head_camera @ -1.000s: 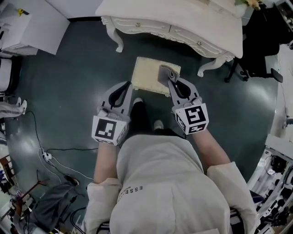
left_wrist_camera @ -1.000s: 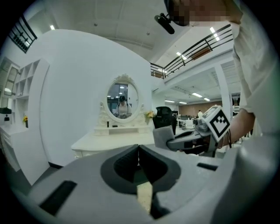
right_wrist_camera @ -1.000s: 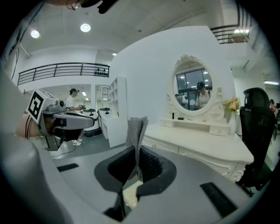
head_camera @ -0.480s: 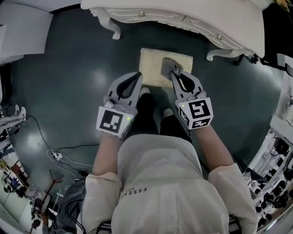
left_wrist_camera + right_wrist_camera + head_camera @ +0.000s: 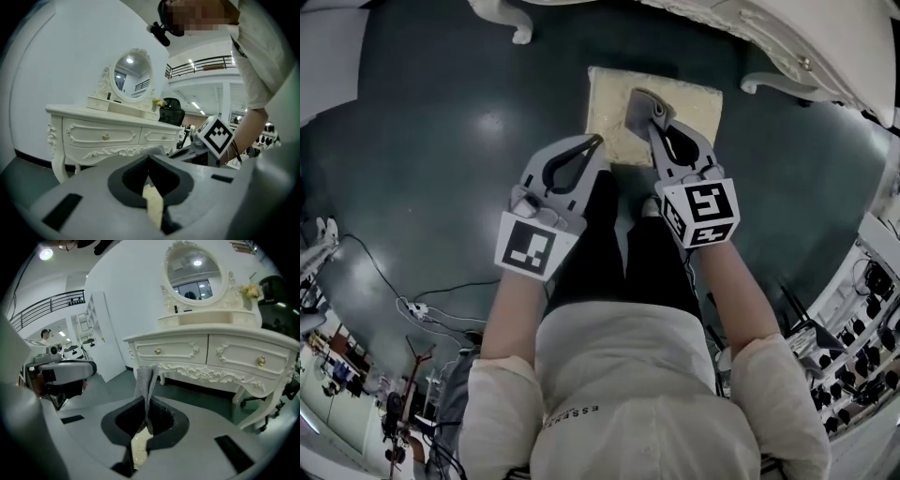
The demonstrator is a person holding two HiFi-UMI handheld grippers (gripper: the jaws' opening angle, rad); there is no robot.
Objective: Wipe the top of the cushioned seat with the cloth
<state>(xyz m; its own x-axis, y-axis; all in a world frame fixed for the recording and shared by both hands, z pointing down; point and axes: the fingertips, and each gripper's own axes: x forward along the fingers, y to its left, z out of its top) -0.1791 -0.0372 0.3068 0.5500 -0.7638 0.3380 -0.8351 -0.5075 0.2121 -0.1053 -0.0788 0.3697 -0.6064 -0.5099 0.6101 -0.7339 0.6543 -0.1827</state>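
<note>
Right gripper (image 5: 146, 401): jaws closed on the cloth (image 5: 145, 378). A grey knit fold is pinched between the dark pads (image 5: 165, 420) and stands up past the tips.

Head view: the same cloth (image 5: 638, 110) lies on the cushioned seat (image 5: 605, 98), upper centre of frame, with the right gripper (image 5: 655, 116) over it. Seat is cream and square, just below the white dressing table (image 5: 787, 42) at the top edge.

Left gripper (image 5: 149, 160): jaw tips together, nothing between them; cream seat shows through the slot below the tips. Head view puts the left gripper (image 5: 597, 142) at the seat's lower left corner; contact cannot be judged.

Writing: shirt back (image 5: 609, 375) carries small lettering starting "ESSE", the rest unclear. The marker cubes (image 5: 701, 212) show black-and-white square patterns only.
</note>
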